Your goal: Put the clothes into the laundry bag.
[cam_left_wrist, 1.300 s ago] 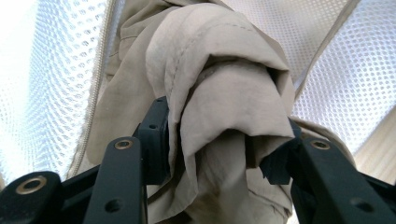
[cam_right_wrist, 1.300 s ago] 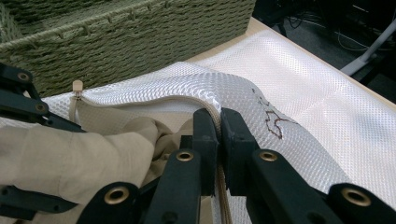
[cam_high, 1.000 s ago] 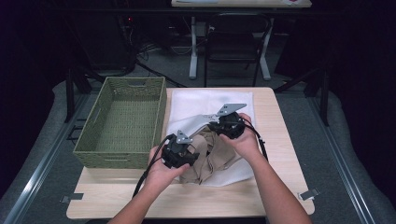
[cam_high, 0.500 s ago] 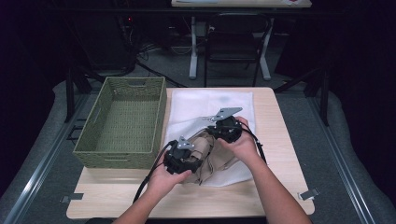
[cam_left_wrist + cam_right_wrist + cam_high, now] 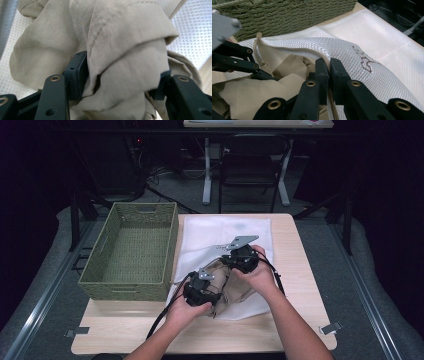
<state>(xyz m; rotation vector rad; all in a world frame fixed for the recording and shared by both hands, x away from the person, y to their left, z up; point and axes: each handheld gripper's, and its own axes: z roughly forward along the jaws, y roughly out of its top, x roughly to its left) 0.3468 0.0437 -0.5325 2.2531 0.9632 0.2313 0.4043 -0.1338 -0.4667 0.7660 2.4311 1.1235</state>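
Two grippers are working at a white mesh laundry bag [image 5: 227, 232] on the desk [image 5: 300, 270] (beside a green woven basket [image 5: 132, 250]). The right gripper [image 5: 329, 72] is pinching the bag's zippered edge. The left gripper [image 5: 120, 82], its jaws just having been opening, is straddling a bunched beige garment [image 5: 120, 50] at the bag's mouth without clamping it.

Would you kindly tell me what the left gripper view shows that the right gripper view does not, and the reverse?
Left gripper view alone: the left gripper, fingers apart after just opening, with a bunched fold of the beige garment between them.

Right gripper view alone: the right gripper shut on the zippered edge of the white mesh bag, the small embroidered figure on it, and the green woven basket.

Both share the garment and the mesh.
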